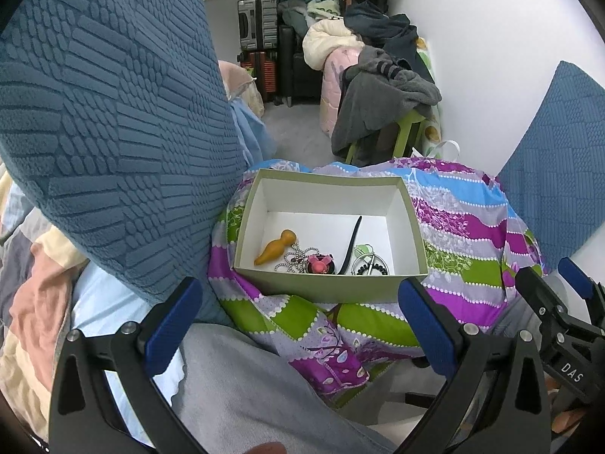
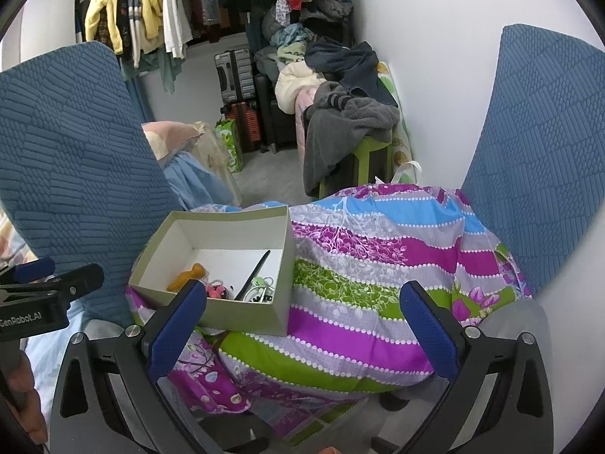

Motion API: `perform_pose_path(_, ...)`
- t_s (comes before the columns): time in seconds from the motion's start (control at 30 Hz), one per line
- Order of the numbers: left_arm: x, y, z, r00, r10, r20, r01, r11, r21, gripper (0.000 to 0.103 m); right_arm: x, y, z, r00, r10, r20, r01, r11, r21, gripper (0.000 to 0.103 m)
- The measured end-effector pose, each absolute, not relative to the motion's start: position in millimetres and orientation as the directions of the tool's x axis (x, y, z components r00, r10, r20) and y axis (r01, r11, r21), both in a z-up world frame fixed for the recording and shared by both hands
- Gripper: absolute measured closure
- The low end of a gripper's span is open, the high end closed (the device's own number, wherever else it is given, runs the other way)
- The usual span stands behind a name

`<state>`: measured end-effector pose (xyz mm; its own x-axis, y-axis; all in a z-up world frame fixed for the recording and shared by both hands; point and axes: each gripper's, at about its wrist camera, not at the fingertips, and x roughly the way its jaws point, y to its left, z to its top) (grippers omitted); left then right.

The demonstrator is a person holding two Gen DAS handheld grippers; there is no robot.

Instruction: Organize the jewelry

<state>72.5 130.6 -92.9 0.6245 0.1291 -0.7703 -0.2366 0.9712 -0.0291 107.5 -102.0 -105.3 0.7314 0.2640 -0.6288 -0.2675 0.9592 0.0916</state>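
Left tongs (image 1: 302, 325) and right tongs (image 2: 302, 329) both spread apart, gripping nothing, level, short of box (image 1: 329, 287).

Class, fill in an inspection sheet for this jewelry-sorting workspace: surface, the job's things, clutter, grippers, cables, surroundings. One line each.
Surface: striped floral quilt bundled into a mound; the box sits on it.
Job's things: open cardboard box holding an orange figurine, ball chain, pink charm, dark strip-shaped piece and metal rings, all crowded at the near wall.
Clutter: no loose jewelry seen outside the box.
Grippers: left gripper and right gripper both open, empty, short of the box.
Cables: nothing seen.
Surroundings: blue textured cushions either side, suitcases, hanging clothes, a clothes pile on a green stool.
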Motion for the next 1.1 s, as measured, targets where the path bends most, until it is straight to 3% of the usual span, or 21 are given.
perform_pose_path(1.1, 70.7, 134.4, -89.4, 0.635, 0.124, -0.762, -0.237, 0.971, -0.04, 0.0, 108.5, -107.5, -108.2, 0.739, 0.24, -0.629, -0.251, 0.965, 0.072, 0.0)
